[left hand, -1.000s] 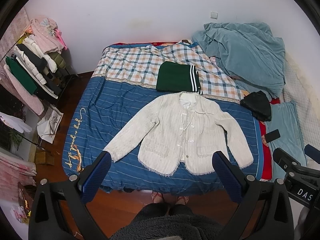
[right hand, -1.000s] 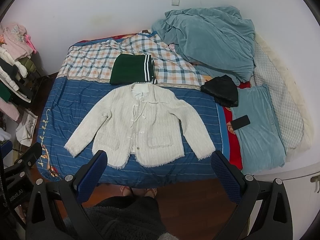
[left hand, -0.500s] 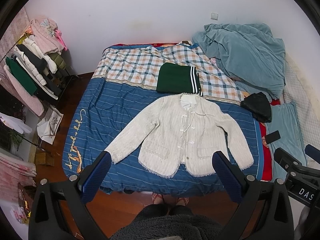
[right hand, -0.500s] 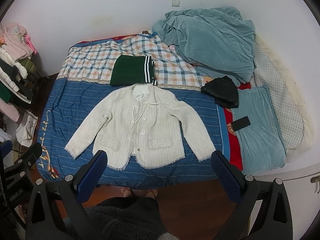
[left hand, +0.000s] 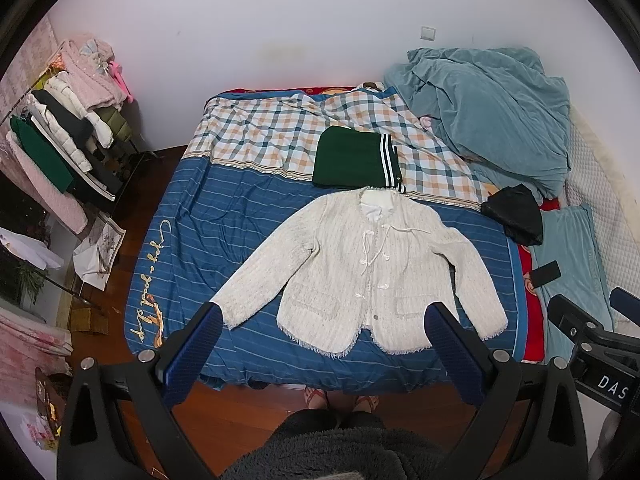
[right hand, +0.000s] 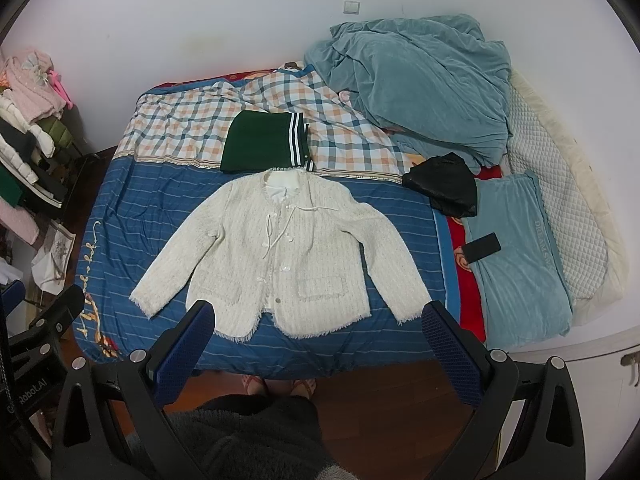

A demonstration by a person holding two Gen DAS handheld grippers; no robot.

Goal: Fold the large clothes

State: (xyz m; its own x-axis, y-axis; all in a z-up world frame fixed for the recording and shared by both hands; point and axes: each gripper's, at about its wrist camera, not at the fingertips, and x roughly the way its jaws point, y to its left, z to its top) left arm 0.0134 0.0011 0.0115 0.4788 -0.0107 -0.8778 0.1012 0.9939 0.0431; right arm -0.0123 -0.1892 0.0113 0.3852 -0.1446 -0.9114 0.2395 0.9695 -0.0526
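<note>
Left wrist fisheye is showing the cream tweed jacket point(left hand: 372, 272) lying spread flat, unfolded, on the bed point(left hand: 240, 208) beyond both grippers' wide-open, empty jaws, a folded green garment point(left hand: 352, 158) sitting farther off.

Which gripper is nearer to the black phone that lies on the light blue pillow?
Right. The right gripper hangs off the bed's foot with the black phone just past its right finger. The left gripper sits further left, so the phone lies further off to its right.
</note>
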